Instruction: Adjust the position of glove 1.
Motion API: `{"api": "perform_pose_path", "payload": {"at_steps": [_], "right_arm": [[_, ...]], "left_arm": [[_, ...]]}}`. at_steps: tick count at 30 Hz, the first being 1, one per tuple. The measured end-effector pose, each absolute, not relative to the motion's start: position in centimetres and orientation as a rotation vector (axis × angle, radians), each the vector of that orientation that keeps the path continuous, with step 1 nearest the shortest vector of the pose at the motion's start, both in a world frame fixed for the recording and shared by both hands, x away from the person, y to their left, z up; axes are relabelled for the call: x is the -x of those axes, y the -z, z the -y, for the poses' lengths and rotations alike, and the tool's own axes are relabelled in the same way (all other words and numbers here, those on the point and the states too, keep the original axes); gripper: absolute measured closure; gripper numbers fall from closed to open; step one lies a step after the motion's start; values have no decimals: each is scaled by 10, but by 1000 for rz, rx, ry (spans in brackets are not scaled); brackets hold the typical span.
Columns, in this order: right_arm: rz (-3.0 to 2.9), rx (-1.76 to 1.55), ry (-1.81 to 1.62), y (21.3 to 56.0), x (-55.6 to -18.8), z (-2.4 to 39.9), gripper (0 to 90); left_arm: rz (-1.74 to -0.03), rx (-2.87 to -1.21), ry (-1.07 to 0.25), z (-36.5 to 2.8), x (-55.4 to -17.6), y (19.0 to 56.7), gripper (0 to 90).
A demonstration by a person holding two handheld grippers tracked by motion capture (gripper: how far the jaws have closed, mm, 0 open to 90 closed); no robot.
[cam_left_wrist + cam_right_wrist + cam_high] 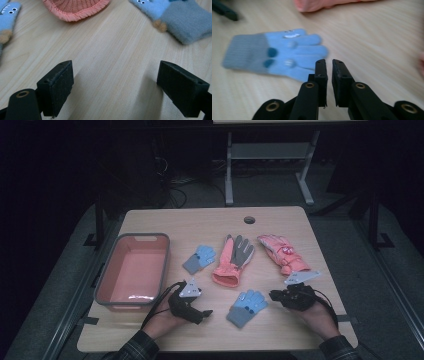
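Blue glove (274, 53) is lying crosswise just left of the right gripper (329, 65), jaws nearly closed, empty. Left gripper (115, 82) is resting wide open, empty.

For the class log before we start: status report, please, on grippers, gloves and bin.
Left gripper open, empty. Right gripper shut, empty, beside near blue glove. Four gloves on table. Pink bin empty; nothing blocking.
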State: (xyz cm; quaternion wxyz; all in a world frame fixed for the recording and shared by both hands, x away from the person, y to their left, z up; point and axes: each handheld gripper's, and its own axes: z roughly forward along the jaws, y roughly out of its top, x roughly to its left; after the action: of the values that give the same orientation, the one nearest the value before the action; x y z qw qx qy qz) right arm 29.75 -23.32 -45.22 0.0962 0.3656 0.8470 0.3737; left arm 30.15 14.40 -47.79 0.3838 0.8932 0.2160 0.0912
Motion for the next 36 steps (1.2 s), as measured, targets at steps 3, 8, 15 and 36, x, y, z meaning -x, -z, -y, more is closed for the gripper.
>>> {"api": "perform_pose_path", "payload": {"at_steps": [3,8,15,36], "right_arm": [[-2465,-1109,-1097,456,-302,244,677],[-2419,-1113,-1101,464,-307,251,491],[-2385,-1142,-1091,473,-310,252,313],[-2374,-1136,-1051,482,-312,250,160]], "left_arm": [[-552,-2276,-231,-144,-301,478,132],[-552,-2276,-231,-144,-301,478,132],[-565,-2274,-230,-143,-302,478,132],[-656,-2282,-210,-134,-310,446,227]]}}
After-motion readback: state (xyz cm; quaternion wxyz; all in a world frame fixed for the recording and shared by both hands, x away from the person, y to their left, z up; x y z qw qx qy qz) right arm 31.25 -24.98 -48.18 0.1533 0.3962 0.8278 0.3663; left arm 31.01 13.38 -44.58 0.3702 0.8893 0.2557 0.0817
